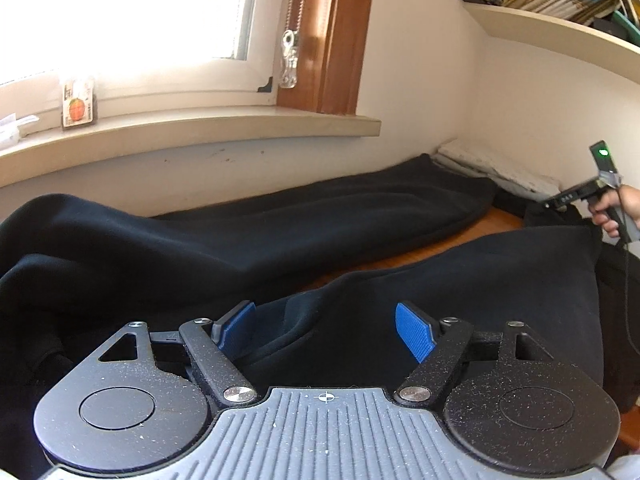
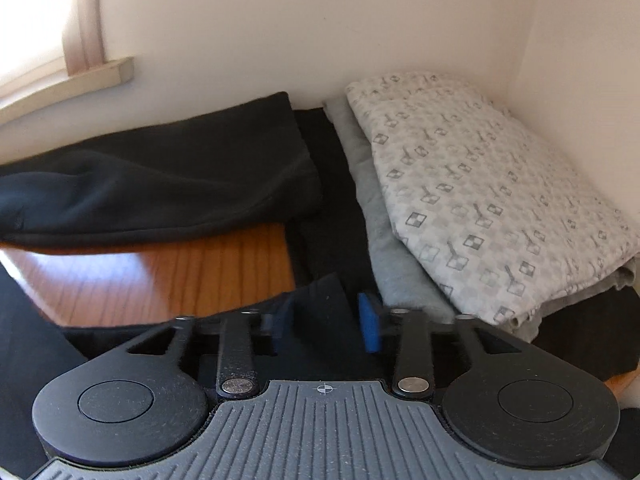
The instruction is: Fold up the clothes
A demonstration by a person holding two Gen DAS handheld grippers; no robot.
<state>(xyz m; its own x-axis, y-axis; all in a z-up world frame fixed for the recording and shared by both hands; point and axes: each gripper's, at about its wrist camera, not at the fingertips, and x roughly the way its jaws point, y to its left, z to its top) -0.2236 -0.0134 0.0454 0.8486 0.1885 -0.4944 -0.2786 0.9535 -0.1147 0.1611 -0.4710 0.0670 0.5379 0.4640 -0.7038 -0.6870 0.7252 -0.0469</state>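
My left gripper (image 1: 326,330) has its blue-padded fingers (image 1: 414,332) spread wide, with a raised fold of the black fleece garment (image 1: 460,280) lying between them but not pinched. My right gripper (image 2: 326,326) is about half open; a point of the same black cloth pokes up between its fingers (image 2: 369,326), and I cannot tell whether the pads touch it. In the left view that gripper (image 1: 600,196) sits at the right edge, in my right hand (image 1: 610,210).

The garment sprawls across the orange-brown wooden tabletop (image 2: 160,276), one long part running along the white wall below the window sill (image 1: 200,128), the nearer part heaped at the bottom of both views. At the right of the right view lies a folded stack: a white patterned cloth (image 2: 480,200) on top of a grey cloth (image 2: 380,240).

I judge this is the start of a fold, both hands lining up on an edge. Next, each pair should close on a single hem before lifting, keeping the cloth taut between them.
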